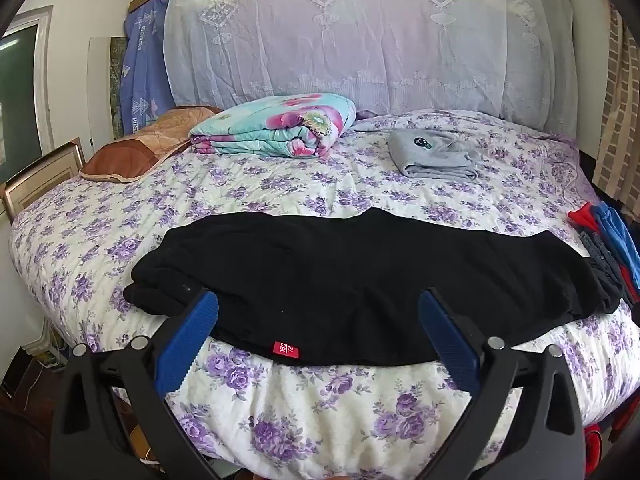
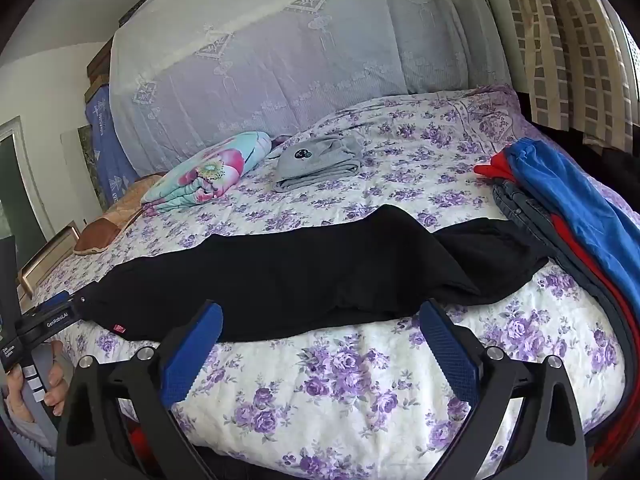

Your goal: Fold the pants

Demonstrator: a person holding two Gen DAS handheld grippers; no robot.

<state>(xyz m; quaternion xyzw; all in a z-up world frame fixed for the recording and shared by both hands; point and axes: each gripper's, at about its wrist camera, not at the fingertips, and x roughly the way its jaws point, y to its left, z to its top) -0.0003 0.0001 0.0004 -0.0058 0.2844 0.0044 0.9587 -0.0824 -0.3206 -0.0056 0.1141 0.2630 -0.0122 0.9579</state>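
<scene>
One black pants (image 1: pixel 360 280) lies flat on the bed (image 1: pixel 320 420), one gray fold (image 1: pixel 434 154) behind it, and two claws, left (image 1: pixel 318 312) and right (image 2: pixel 320 320), gape wide, empty.

Your black pants (image 1: pixel 360 264), laid flat and lengthwise across the near edge of the bed (image 1: pixel 320 392), folded leg on leg, small red tag (image 1: pixel 286 349) at the near hem, one end touching a clothes pile (image 2: pixel 568 216)

Matt black cloth pants (image 1: pixel 360 276), quilted floral bedspread (image 1: pixel 320 400)
</scene>
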